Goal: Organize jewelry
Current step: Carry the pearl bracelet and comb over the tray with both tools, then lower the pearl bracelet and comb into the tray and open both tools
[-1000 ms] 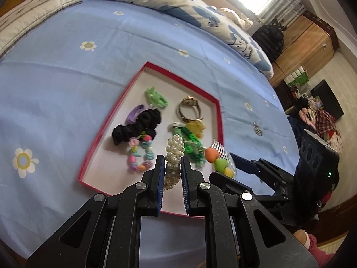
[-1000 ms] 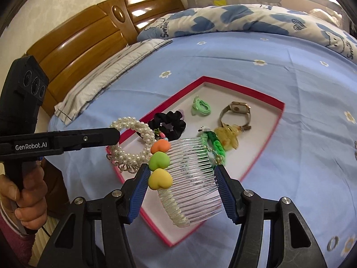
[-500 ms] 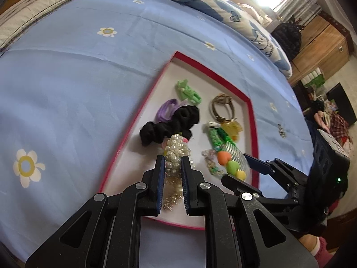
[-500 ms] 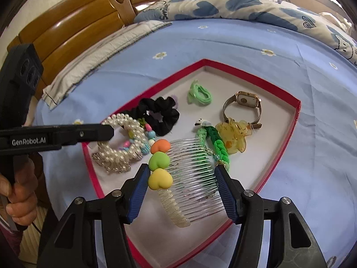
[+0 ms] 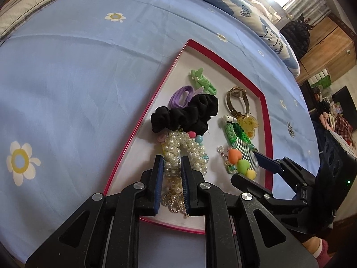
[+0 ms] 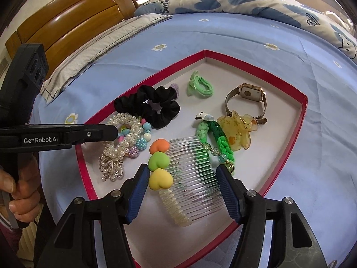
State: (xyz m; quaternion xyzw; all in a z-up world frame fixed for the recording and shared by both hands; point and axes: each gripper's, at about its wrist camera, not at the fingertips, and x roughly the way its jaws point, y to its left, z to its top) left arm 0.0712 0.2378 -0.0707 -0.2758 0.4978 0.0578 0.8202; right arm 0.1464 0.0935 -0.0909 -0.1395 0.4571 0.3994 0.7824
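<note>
A red-rimmed tray (image 6: 301, 116) with a white floor lies on the blue bedsheet. My left gripper (image 5: 171, 158) is shut on a pearl bracelet (image 5: 178, 147), which rests on the tray's near left part beside pastel beads. From the right wrist view that gripper (image 6: 111, 131) reaches in from the left over the pearls (image 6: 125, 122). My right gripper (image 6: 181, 169) straddles a clear hair comb (image 6: 191, 178) topped with orange, green and yellow hearts. Its jaws are opening and the comb lies between them, low over the tray floor. The comb (image 5: 245, 154) also shows in the left wrist view.
In the tray lie a black scrunchie (image 6: 154, 107), a green hair tie (image 6: 200, 87), a gold watch (image 6: 247, 98), a yellow claw clip (image 6: 238, 129) and a green braided bracelet (image 6: 214, 134). A wooden headboard (image 6: 73, 31) and a pillow (image 6: 223, 0) stand behind. A hand (image 6: 24, 189) grips the left tool.
Both grippers have sunk toward the tray. The pearl bracelet and the comb, held above it before, now sit down on its floor. The right jaws stand slightly wider.
</note>
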